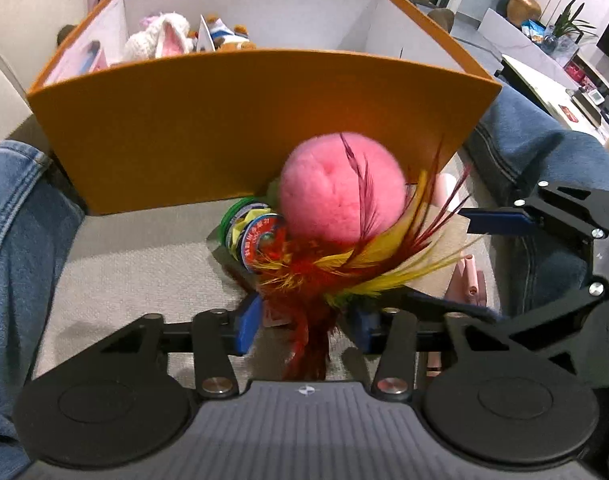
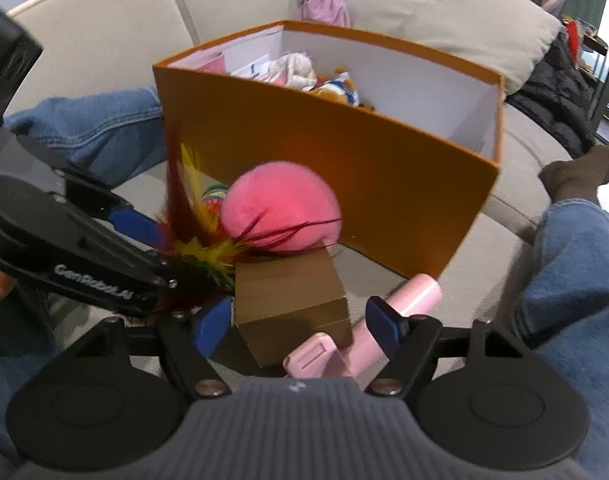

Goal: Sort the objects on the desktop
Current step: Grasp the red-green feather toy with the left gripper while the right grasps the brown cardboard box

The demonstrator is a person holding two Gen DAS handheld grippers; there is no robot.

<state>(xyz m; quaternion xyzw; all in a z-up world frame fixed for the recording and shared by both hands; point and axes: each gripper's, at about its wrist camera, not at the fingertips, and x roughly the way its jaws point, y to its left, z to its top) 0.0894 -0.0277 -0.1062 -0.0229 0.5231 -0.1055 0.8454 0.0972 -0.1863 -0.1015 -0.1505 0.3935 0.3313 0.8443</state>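
My left tongs (image 1: 306,320) sit half spread w/ the feather tail of a toy (image 1: 328,268) between the blue pads; can't tell if they pinch it. The toy's pink ball (image 1: 340,188) rests near an orange box (image 1: 244,120) on a grey sofa (image 1: 124,264). My right tongs (image 2: 300,320) are spread wide, pinching nothing, w/ a brown carton (image 2: 292,300) and pink case (image 2: 384,320) between the pads. Plush toys (image 2: 300,68) lie inside the box. Denim legs (image 1: 20,220) flank it.
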